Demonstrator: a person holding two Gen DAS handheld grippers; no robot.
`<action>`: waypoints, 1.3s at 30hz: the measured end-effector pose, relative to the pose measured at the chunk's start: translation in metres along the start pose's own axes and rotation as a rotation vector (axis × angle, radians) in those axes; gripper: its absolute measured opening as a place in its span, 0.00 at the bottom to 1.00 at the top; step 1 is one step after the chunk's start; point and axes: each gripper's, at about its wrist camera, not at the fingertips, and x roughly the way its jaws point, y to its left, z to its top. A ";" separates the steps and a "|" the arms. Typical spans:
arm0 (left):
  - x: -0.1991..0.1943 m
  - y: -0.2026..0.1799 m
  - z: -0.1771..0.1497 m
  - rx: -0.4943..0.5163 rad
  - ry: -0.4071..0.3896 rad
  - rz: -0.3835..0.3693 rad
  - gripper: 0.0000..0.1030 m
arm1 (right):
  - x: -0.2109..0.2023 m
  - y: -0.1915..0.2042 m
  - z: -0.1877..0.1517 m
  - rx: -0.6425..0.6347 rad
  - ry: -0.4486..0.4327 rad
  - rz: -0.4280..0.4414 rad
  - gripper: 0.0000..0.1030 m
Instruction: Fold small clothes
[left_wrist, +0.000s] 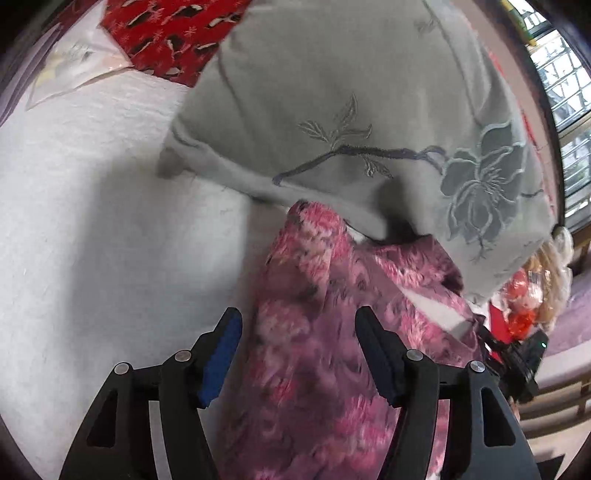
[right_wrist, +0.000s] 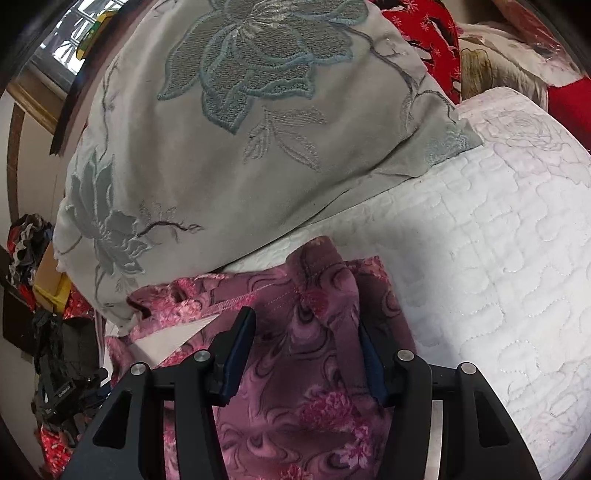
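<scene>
While both tongs stand spread apart, the pink floral garment (left_wrist: 314, 332) runs between the left tongs (left_wrist: 297, 325) and between the right tongs (right_wrist: 306, 328), its bunched top just ahead of the tips. Beyond it, an embroidered grey pillow (right_wrist: 229, 147) rests on the white quilted bed (right_wrist: 480, 258).

garment (right_wrist: 295, 369): soft matt pink floral cloth | pillow (right_wrist: 236, 147): smooth grey fabric, raised embroidery | bed cover (right_wrist: 498, 277): white quilted, stitched | left gripper (left_wrist: 297, 339): matt black plastic, metal pins
</scene>
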 end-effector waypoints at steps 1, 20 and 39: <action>0.005 -0.005 0.004 0.009 0.002 0.030 0.55 | 0.001 0.001 0.000 -0.006 0.000 -0.010 0.47; 0.023 0.010 0.017 -0.163 -0.043 0.107 0.06 | 0.004 -0.034 0.024 0.162 -0.078 -0.047 0.09; -0.030 -0.029 -0.111 -0.063 -0.182 0.159 0.51 | 0.030 0.080 -0.006 -0.166 0.043 0.085 0.34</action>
